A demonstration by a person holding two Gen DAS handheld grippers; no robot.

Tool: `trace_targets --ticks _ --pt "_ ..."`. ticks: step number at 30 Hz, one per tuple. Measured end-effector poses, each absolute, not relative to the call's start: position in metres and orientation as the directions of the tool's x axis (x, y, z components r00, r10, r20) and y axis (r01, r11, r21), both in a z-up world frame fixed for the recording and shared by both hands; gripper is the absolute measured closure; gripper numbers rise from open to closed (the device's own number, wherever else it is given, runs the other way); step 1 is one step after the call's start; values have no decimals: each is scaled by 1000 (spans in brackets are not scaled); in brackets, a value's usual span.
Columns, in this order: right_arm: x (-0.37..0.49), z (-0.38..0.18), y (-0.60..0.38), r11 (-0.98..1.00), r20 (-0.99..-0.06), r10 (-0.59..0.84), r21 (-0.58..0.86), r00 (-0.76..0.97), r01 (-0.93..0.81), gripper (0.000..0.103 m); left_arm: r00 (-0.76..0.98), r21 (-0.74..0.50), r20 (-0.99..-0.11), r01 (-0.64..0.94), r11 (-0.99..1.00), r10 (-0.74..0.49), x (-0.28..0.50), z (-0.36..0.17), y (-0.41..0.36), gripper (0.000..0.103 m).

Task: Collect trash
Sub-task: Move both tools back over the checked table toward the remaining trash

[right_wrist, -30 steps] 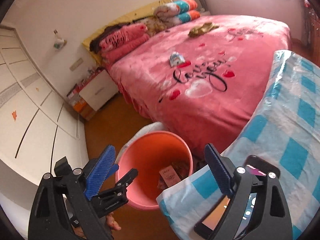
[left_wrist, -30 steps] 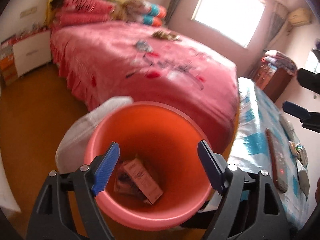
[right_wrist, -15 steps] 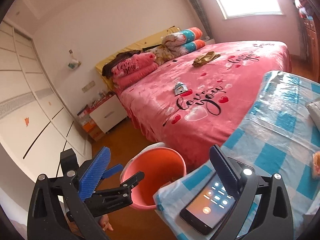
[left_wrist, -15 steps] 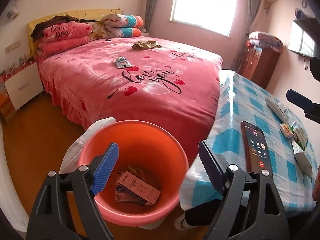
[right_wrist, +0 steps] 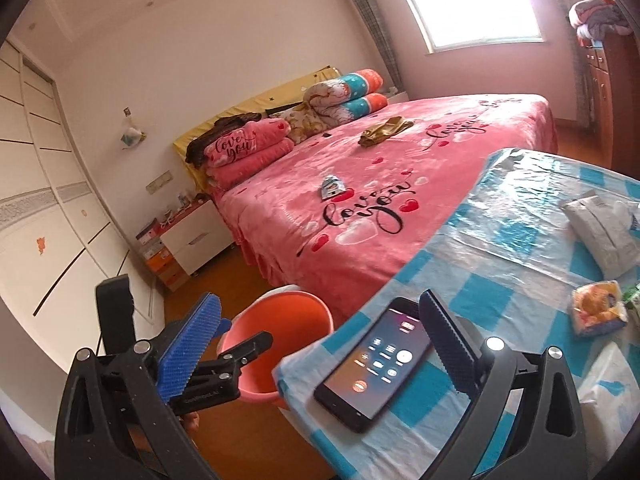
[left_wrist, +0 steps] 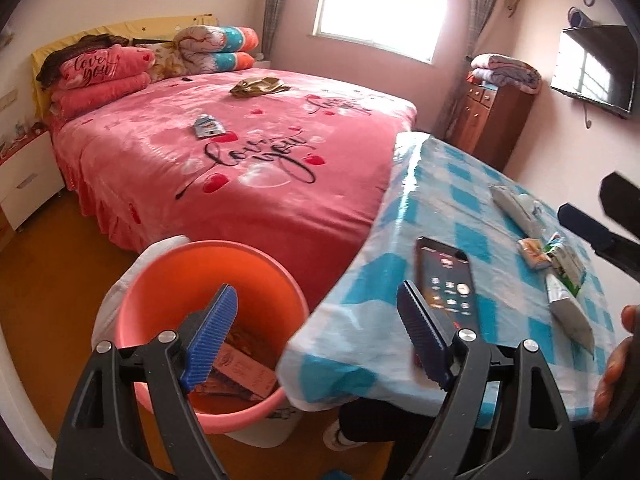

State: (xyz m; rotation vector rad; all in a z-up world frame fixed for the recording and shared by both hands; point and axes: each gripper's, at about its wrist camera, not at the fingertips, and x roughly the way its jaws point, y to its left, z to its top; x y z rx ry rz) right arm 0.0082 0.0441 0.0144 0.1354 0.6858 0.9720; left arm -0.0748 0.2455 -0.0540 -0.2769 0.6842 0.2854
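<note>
Beside tabletop (left_wrist: 452, 208): bin (left_wrist: 168, 272) holds some trash; wrappers (left_wrist: 560, 264) left on tabletop, more on bed (left_wrist: 280, 152). Left gripper (left_wrist: 316, 340) and right gripper (right_wrist: 320, 344) jaws released, nothing grasped.

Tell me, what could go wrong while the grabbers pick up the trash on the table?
The phone lies near the table's edge, right above the orange bucket. An open gripper sweeping past might knock it in or onto the floor. It is lit, so it is no trash. The snack wrappers lie close together beside a white packet, so the jaws may grab the wrong thing or push one off the tablecloth.
</note>
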Motion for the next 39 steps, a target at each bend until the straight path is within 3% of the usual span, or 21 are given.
trace_targets --ticks 22,39 --pt "12 5 -51 731 -420 677 287 604 -619 5 715 -60 -688 -225 973 123 -50 -47 160 19" --pt "33 -8 -109 813 -436 578 242 690 -529 5 685 -147 -728 -121 982 -25 -24 -53 102 19"
